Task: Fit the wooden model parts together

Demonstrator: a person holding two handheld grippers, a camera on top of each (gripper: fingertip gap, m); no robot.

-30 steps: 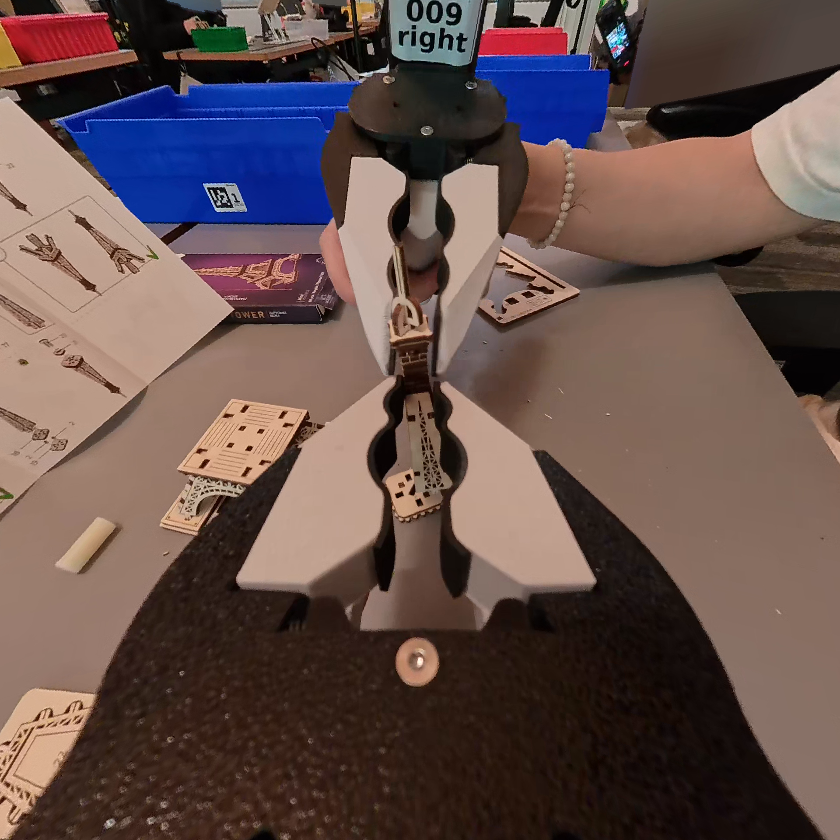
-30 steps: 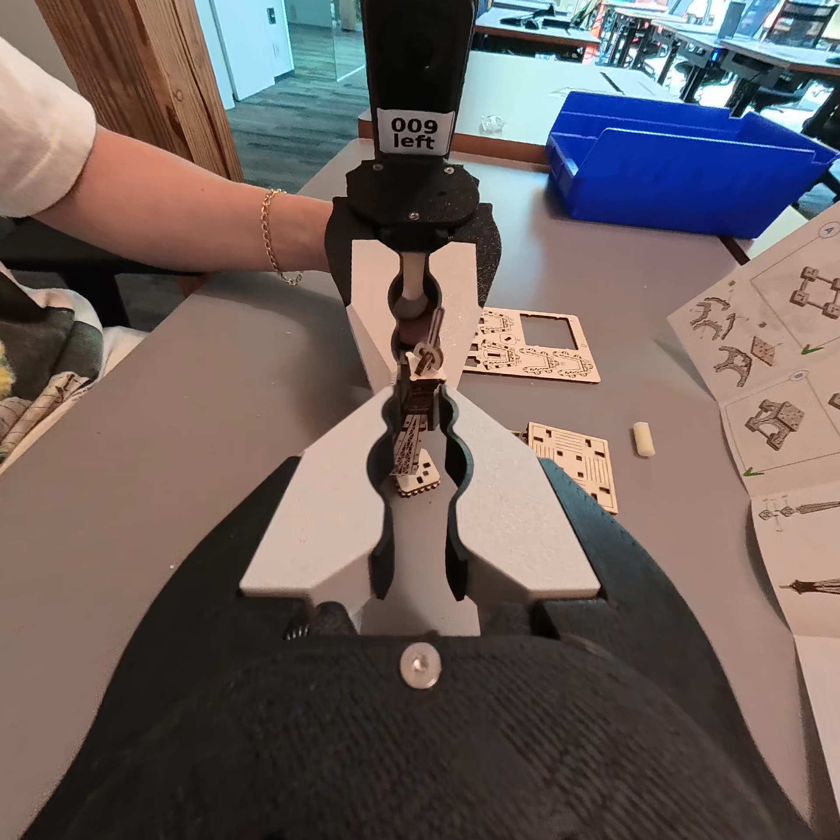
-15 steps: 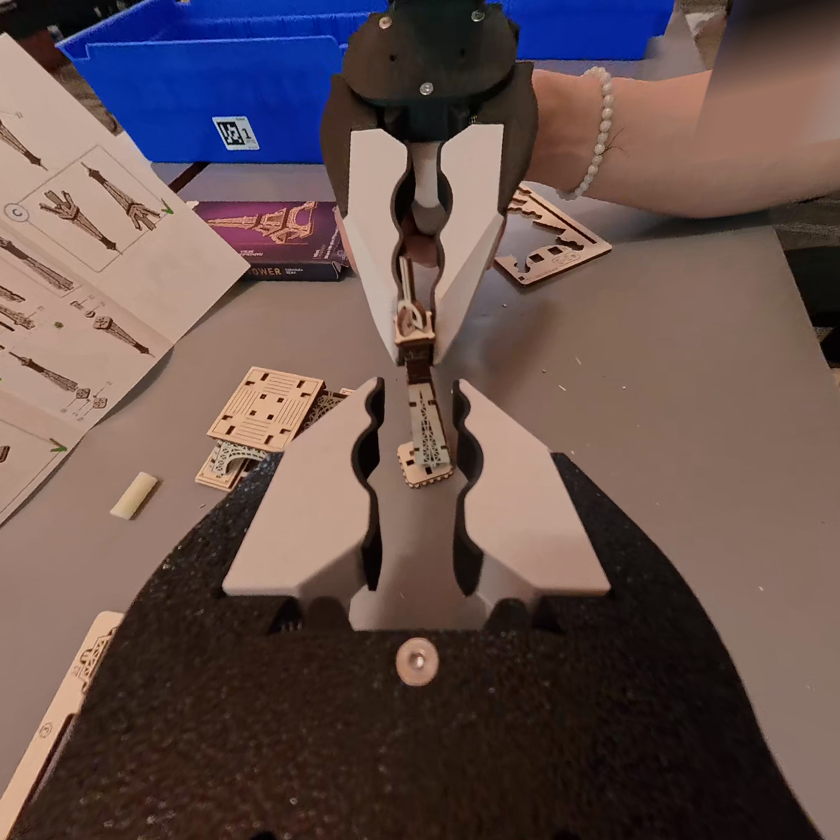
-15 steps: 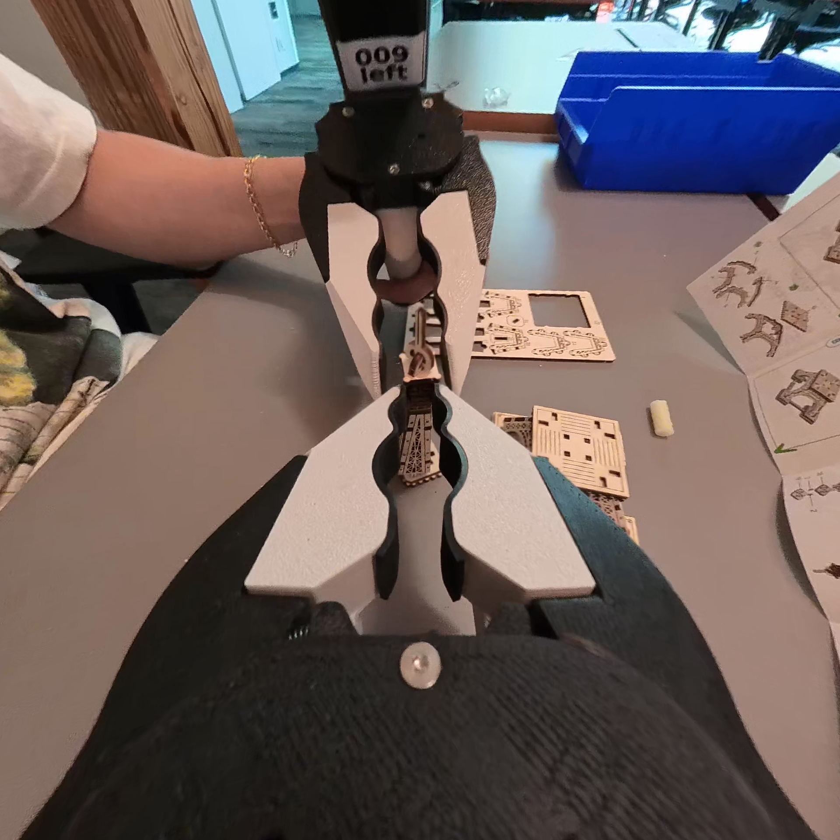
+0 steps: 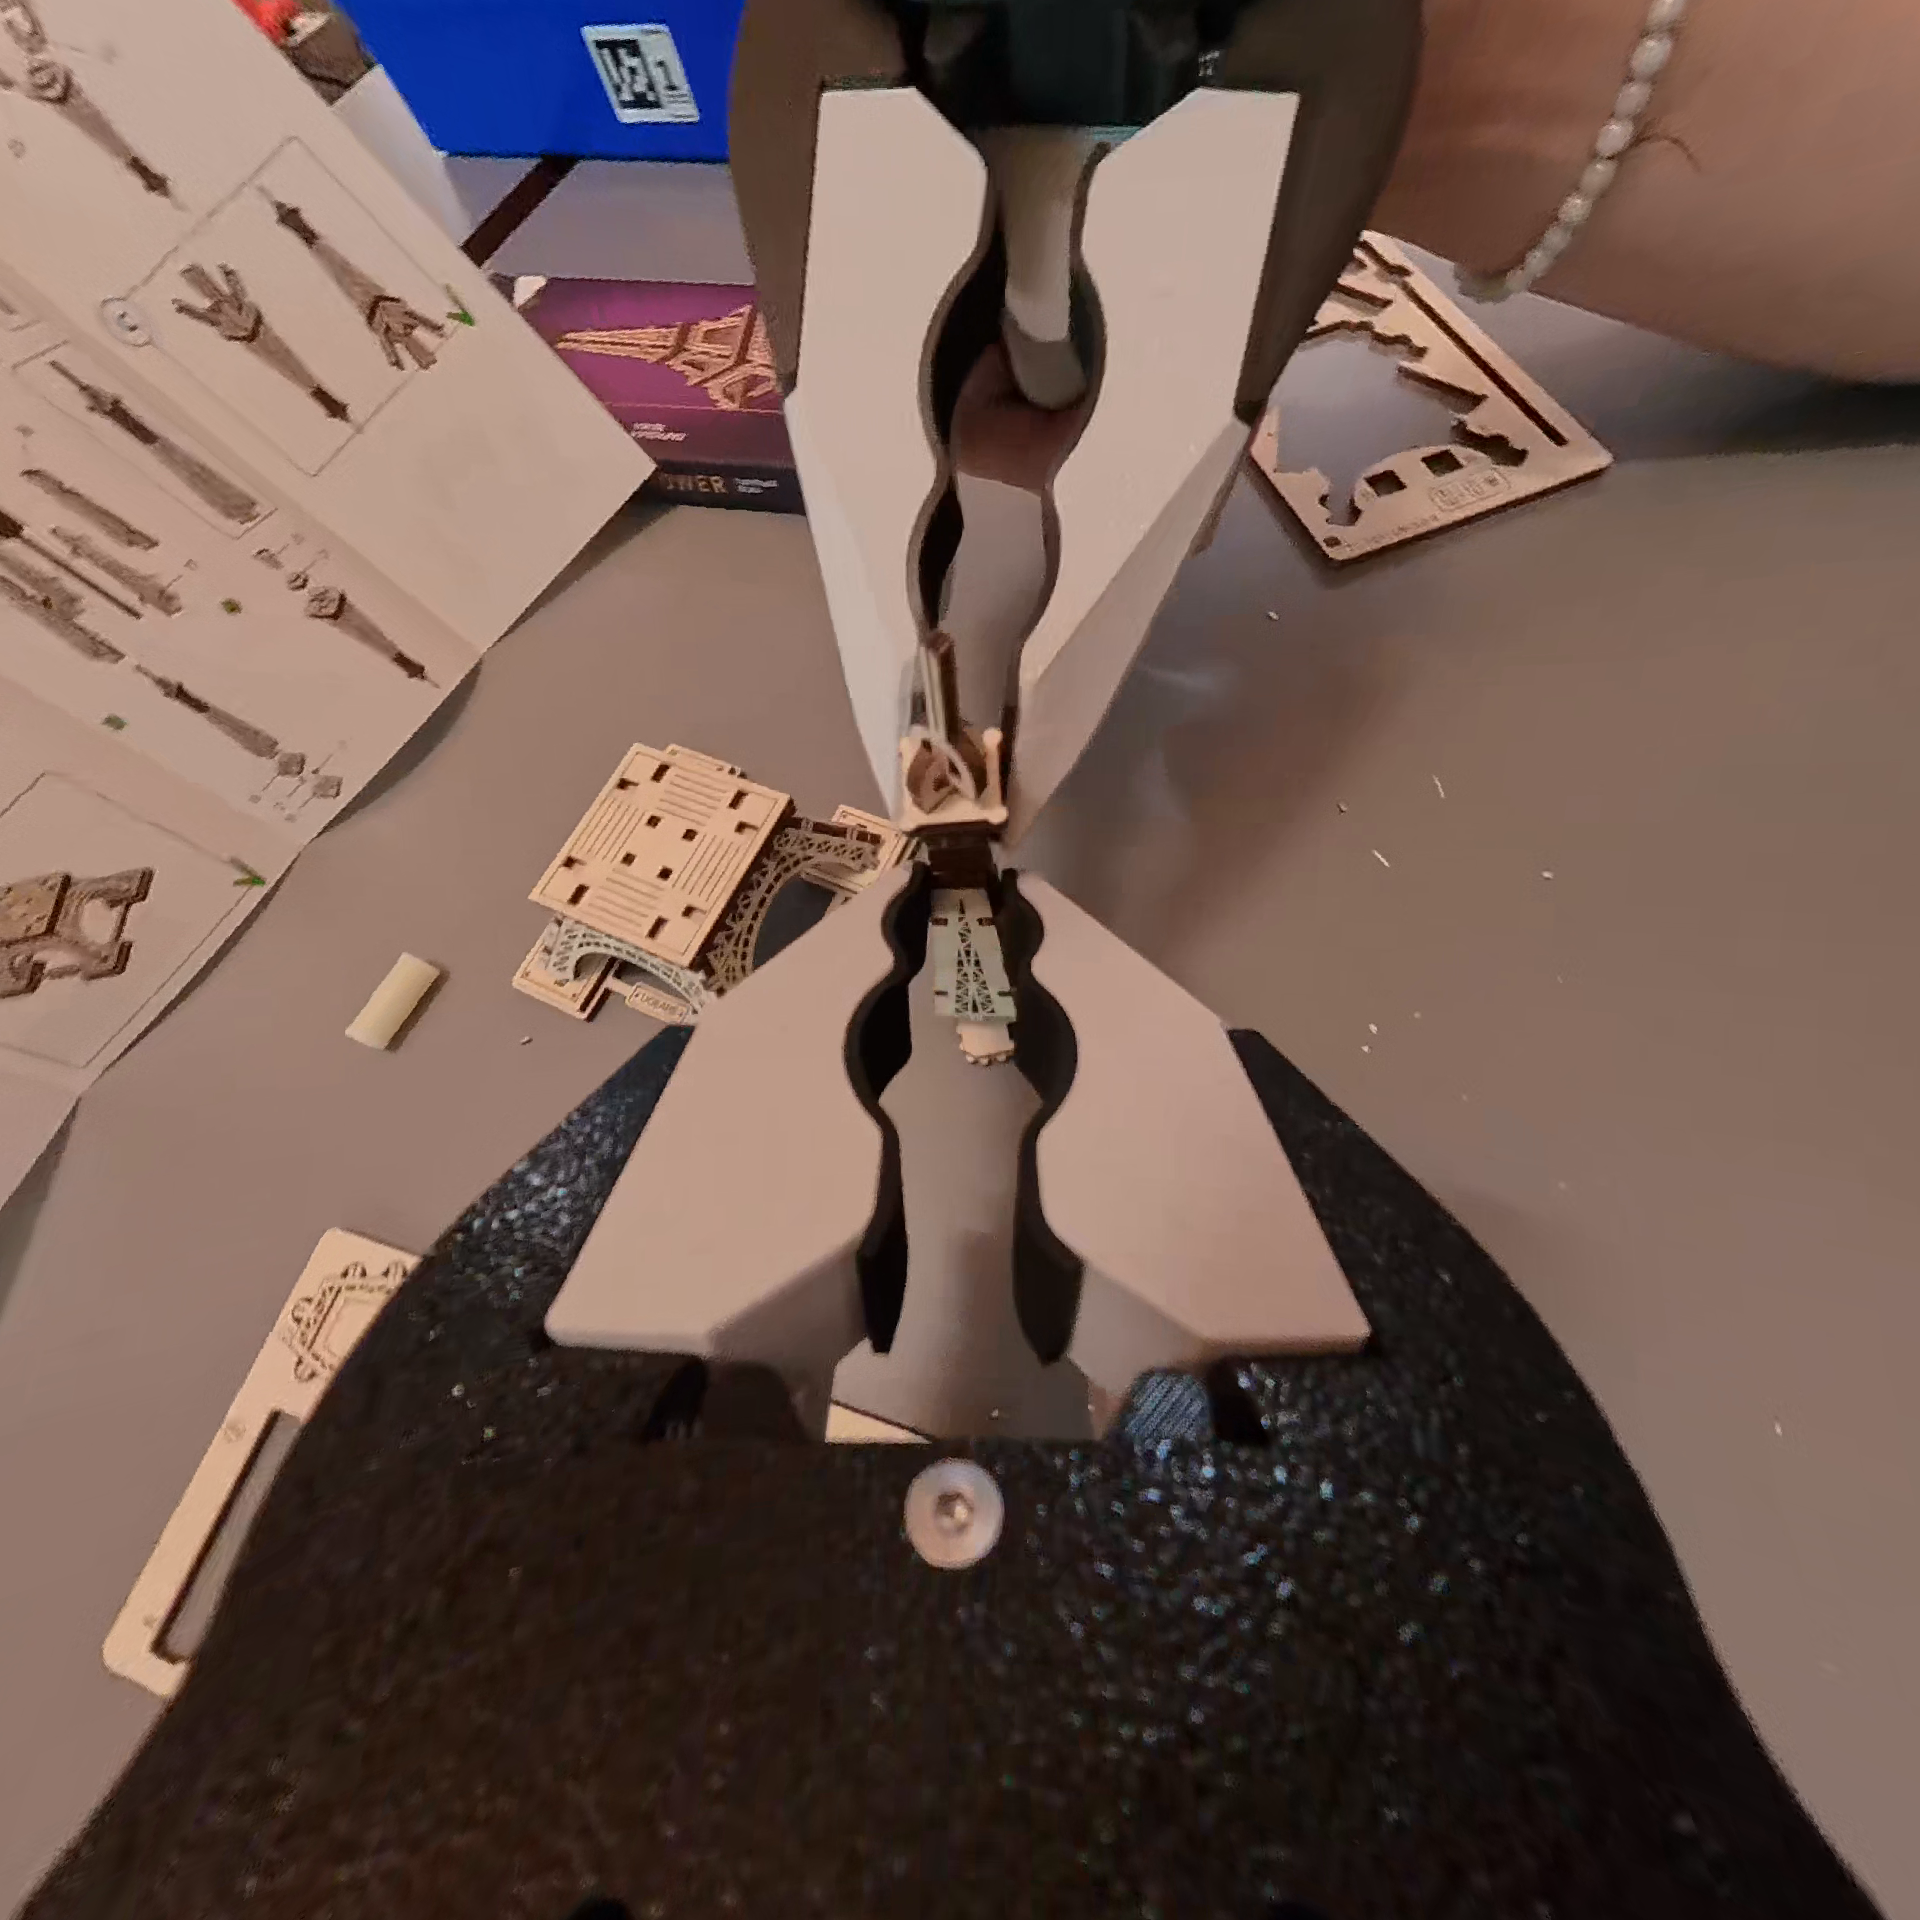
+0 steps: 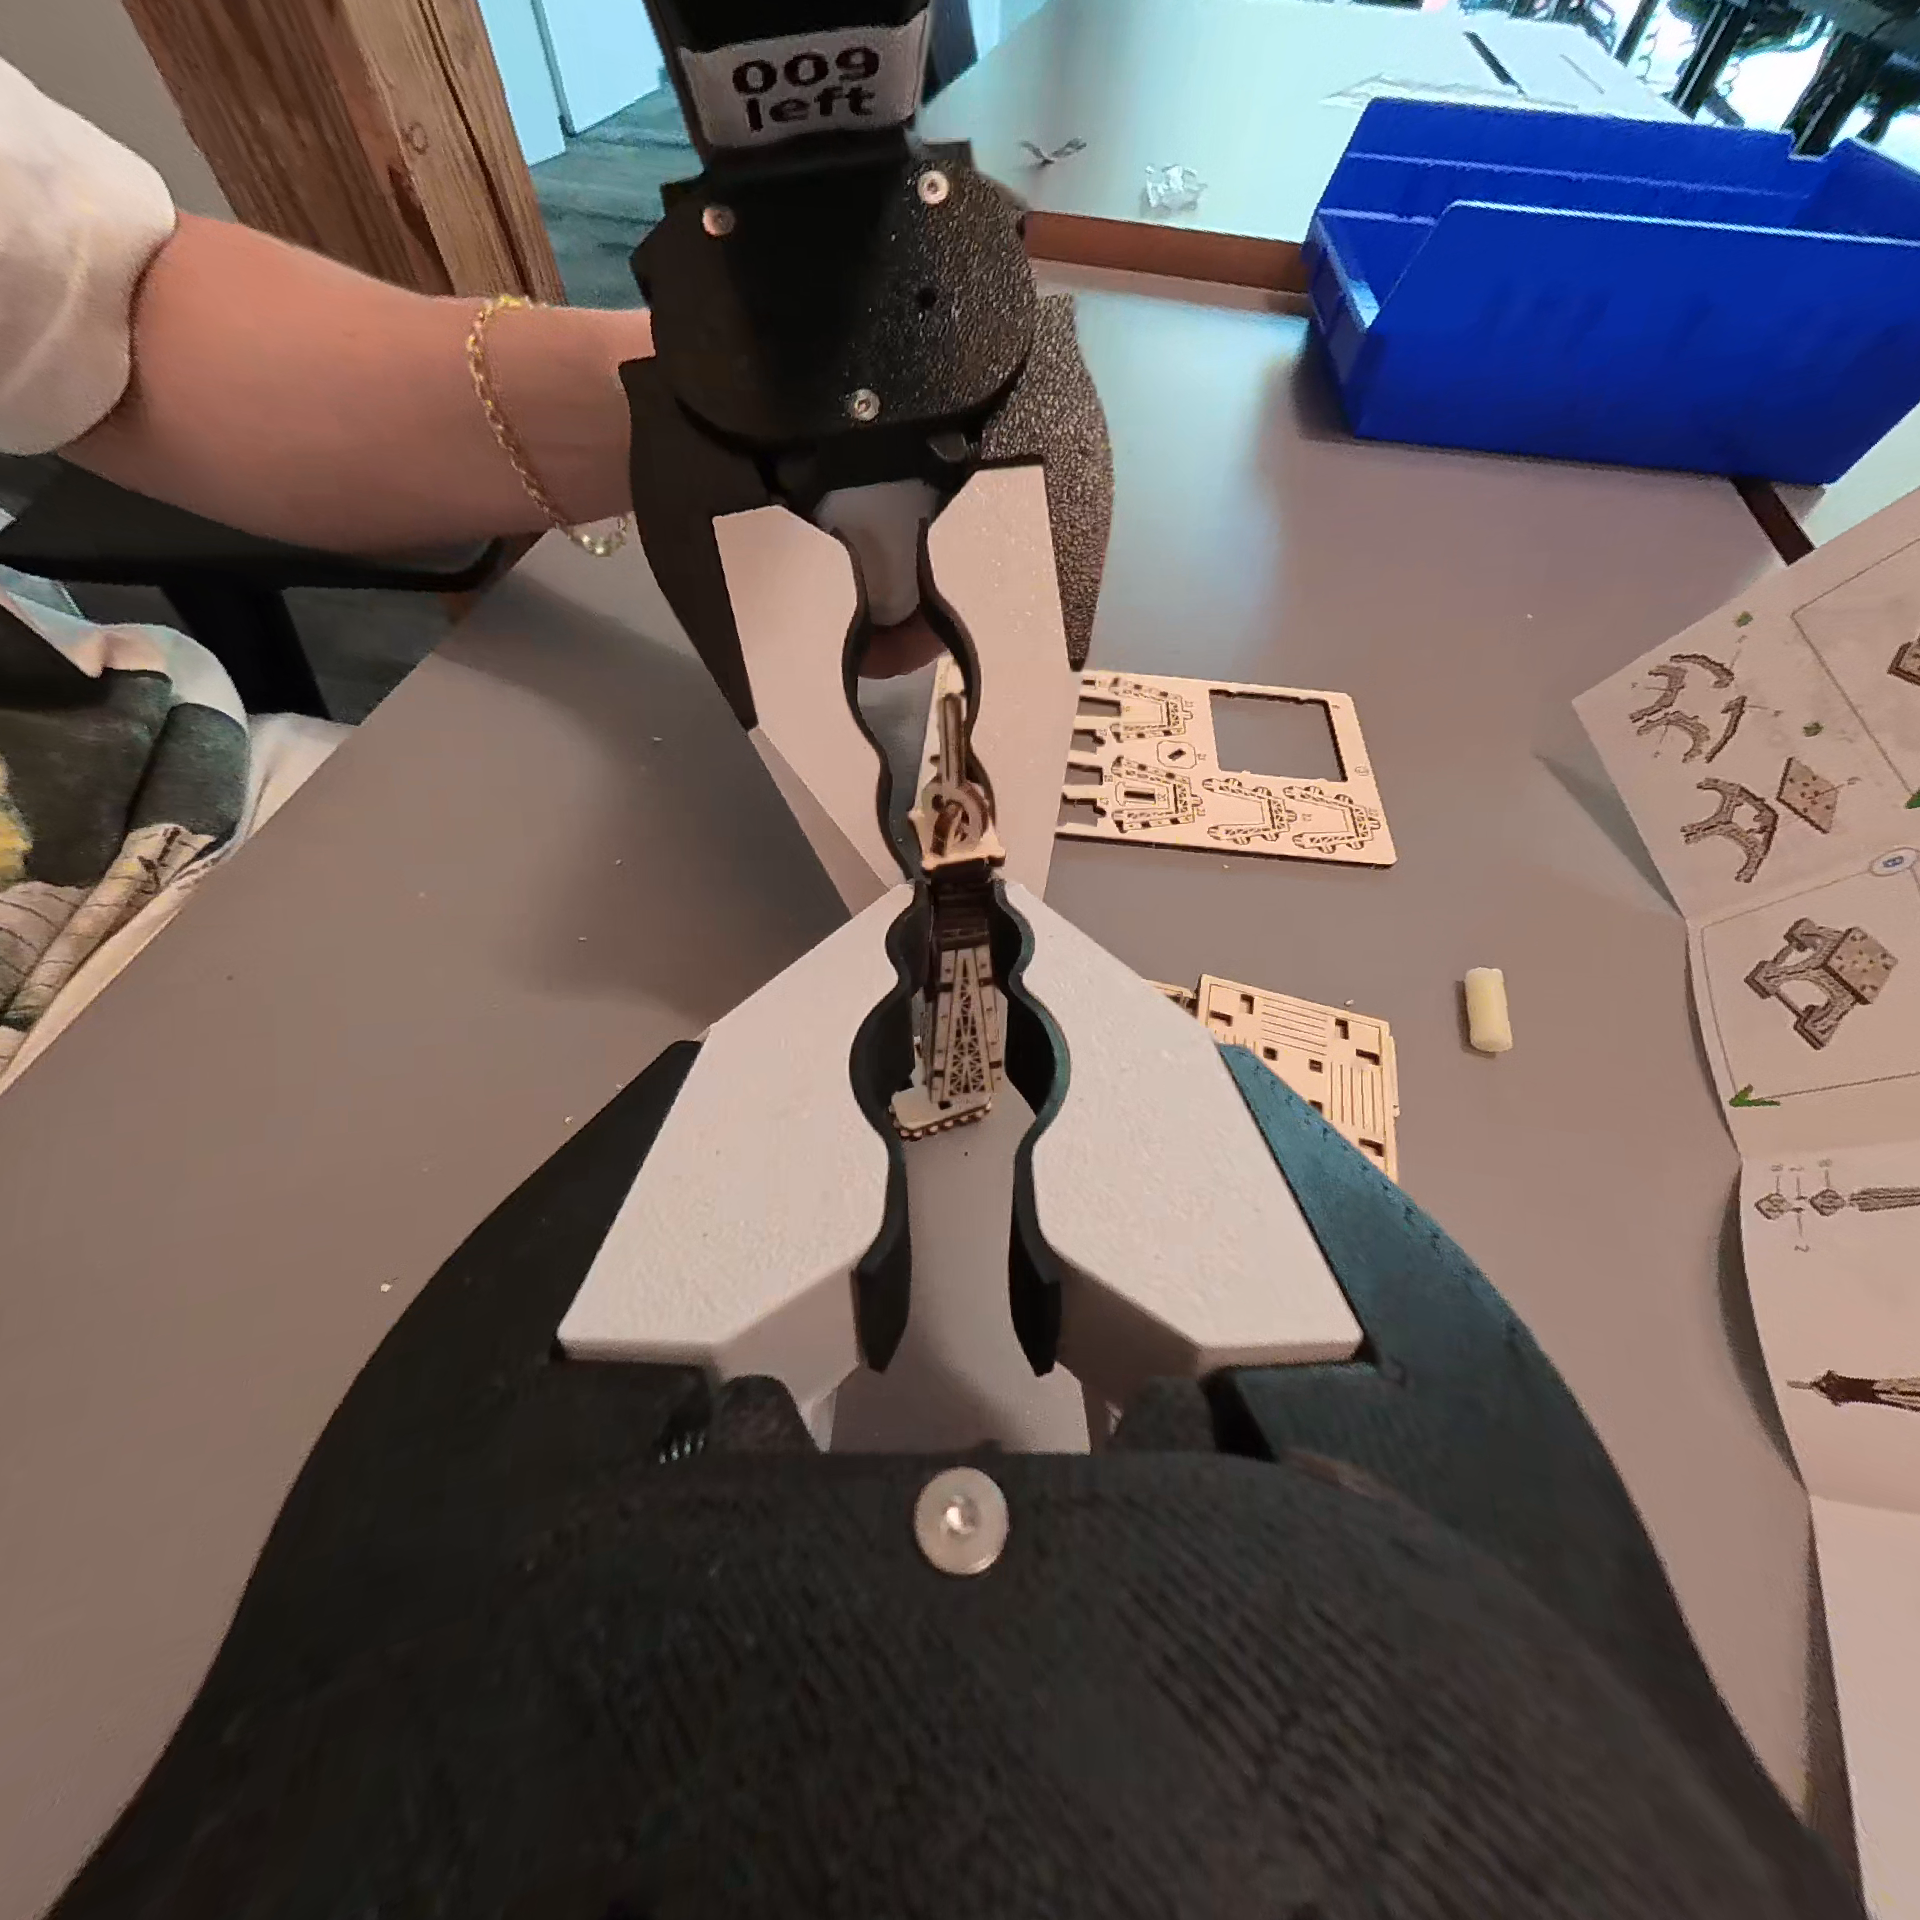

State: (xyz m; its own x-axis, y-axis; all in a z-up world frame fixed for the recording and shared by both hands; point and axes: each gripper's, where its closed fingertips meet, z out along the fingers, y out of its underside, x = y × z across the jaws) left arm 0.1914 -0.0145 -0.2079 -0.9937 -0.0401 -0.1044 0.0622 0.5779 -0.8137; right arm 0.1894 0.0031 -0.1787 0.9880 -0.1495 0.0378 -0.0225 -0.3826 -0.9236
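A white label point(image 6: 800, 88) with black digits and one word sits on the black body of the left gripper point(image 6: 961, 862), at top centre of the right wrist view. In the left wrist view, a blue bin point(image 5: 499, 73) at the top edge carries a square black-and-white marker tag point(image 5: 639, 73). Below it, a purple box point(image 5: 665, 416) has pale lettering on its front side. The instruction sheet point(image 5: 260, 468) at left shows small step numbers, too small to read.

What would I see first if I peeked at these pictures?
Two white-fingered grippers meeting tip to tip above the grey table, the left gripper and right gripper both pinching one slim pale wooden lattice tower. Left of them lie flat wooden parts and a paper instruction sheet.
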